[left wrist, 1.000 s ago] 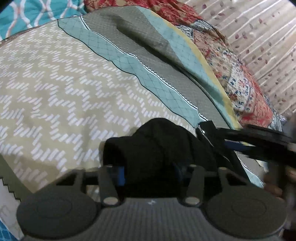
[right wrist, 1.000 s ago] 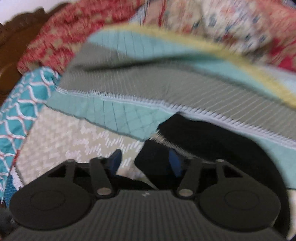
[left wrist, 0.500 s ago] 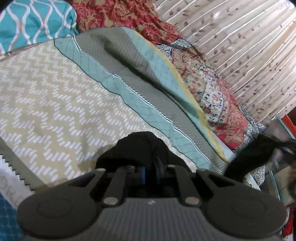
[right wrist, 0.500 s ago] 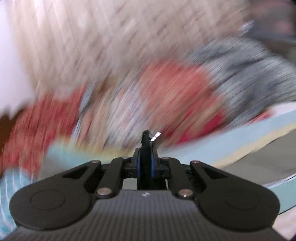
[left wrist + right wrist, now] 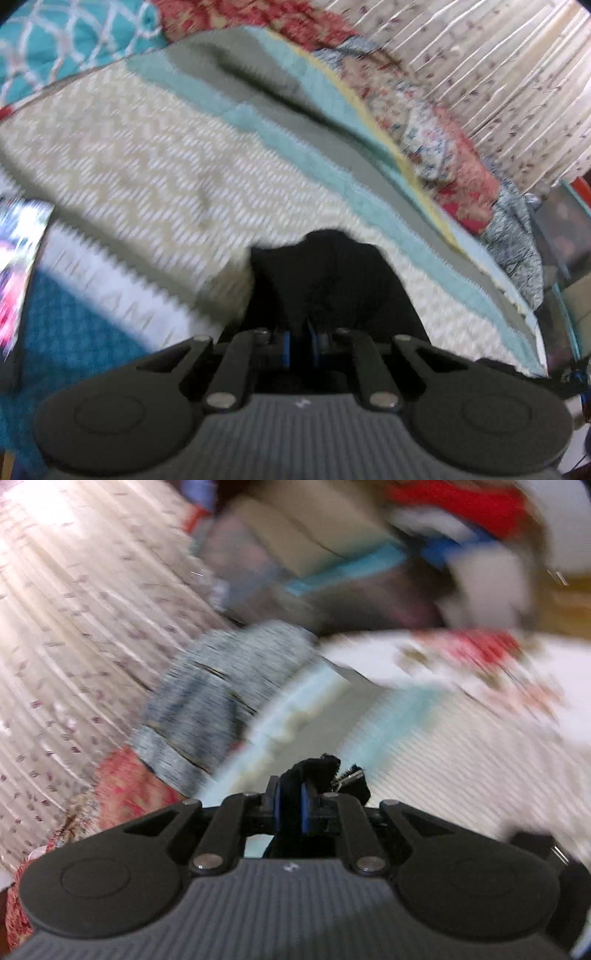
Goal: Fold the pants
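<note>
Swung off the bed, my right claw (image 5: 290,805) clamps black fabric pants (image 5: 317,770) | left claw (image 5: 299,345) clamps them too, cloth bunched just ahead

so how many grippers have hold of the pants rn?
2. Left gripper is shut on a bunch of the black pants; right gripper is shut on another part by the zipper.

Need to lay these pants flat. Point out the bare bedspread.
Free: the chevron bedspread, between the teal pillow and the black pants. Crowded: the far edge, where the floral quilt is bunched by the curtain.
</note>
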`<control>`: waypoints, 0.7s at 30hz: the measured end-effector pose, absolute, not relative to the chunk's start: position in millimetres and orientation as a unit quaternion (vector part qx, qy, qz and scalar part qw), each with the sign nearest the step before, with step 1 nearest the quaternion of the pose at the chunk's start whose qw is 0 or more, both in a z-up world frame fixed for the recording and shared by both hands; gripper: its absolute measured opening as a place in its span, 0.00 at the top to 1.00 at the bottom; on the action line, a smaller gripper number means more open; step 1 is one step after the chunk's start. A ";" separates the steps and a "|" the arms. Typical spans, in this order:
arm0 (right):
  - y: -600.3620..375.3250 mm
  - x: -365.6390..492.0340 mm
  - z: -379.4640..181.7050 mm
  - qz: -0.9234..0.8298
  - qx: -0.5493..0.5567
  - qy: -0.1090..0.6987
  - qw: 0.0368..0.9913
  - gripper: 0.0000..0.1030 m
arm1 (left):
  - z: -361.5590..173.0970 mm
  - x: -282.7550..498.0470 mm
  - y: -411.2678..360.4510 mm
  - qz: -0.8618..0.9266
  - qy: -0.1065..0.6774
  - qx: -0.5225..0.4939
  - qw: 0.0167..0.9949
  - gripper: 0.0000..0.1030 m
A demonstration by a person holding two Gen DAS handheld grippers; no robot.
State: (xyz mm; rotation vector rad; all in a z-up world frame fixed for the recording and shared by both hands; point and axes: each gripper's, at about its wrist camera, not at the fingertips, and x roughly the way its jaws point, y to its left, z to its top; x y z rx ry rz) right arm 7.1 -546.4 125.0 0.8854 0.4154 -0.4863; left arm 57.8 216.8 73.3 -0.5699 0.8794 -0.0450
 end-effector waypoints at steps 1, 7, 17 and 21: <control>-546.2 -11.1 111.7 -0.240 0.432 0.207 0.844 0.87 | 69.5 50.9 220.0 -0.016 0.428 -0.277 0.860 0.91; -560.3 -88.7 51.1 -0.283 0.502 0.235 0.783 0.71 | 62.5 31.2 221.5 -0.007 0.451 -0.289 0.844 0.88; -533.2 -78.8 110.0 -0.257 0.432 0.228 0.834 0.57 | 89.8 63.9 208.2 0.014 0.415 -0.227 0.881 0.38; -515.6 -11.7 111.3 -0.232 0.402 0.293 0.836 0.53 | 72.9 80.7 207.5 0.021 0.432 -0.234 0.871 0.23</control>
